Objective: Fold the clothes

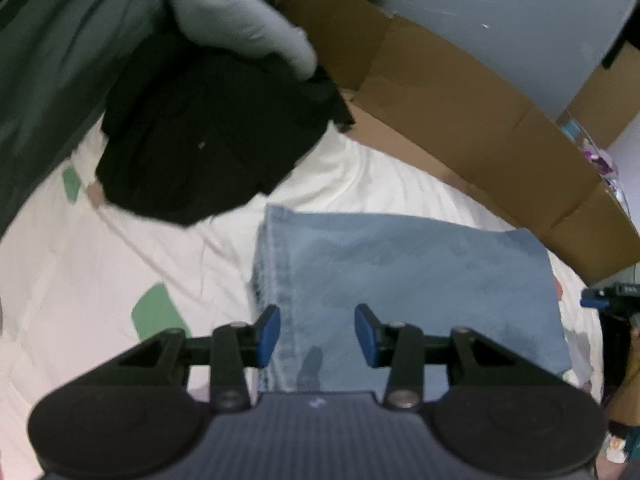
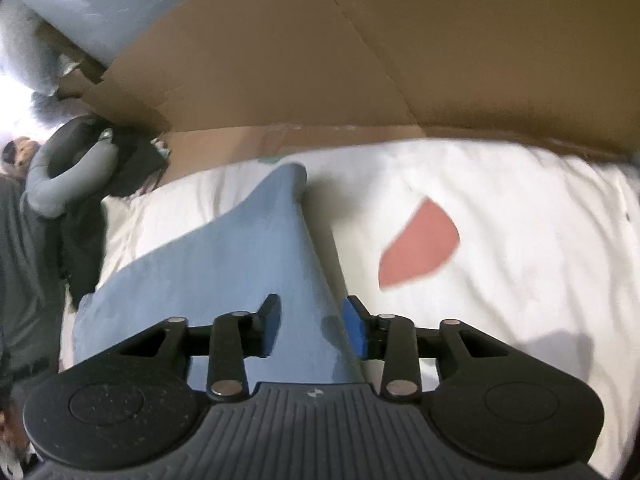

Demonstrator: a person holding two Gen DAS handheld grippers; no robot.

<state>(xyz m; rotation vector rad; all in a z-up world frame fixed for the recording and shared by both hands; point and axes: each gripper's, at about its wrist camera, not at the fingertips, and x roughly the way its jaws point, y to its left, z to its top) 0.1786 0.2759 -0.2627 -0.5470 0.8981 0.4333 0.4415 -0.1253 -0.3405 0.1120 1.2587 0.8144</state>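
The folded denim garment [image 1: 400,276] is light blue, faintly mottled, with a darker stitched seam along its left edge. It lies on a cream-white bedsheet [image 1: 100,264] printed with scattered green patches and, in the right wrist view, one salmon-red patch [image 2: 420,244]. The crumpled black garment [image 1: 208,140] is plain, the pale grey padded roll [image 1: 240,16] unpatterned, the brown cardboard sheet [image 1: 460,104] plain. Both grippers' finger pads [image 1: 269,334] are blue on black frames.

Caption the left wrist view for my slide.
Open left gripper above folded blue jeans on a white sheet.
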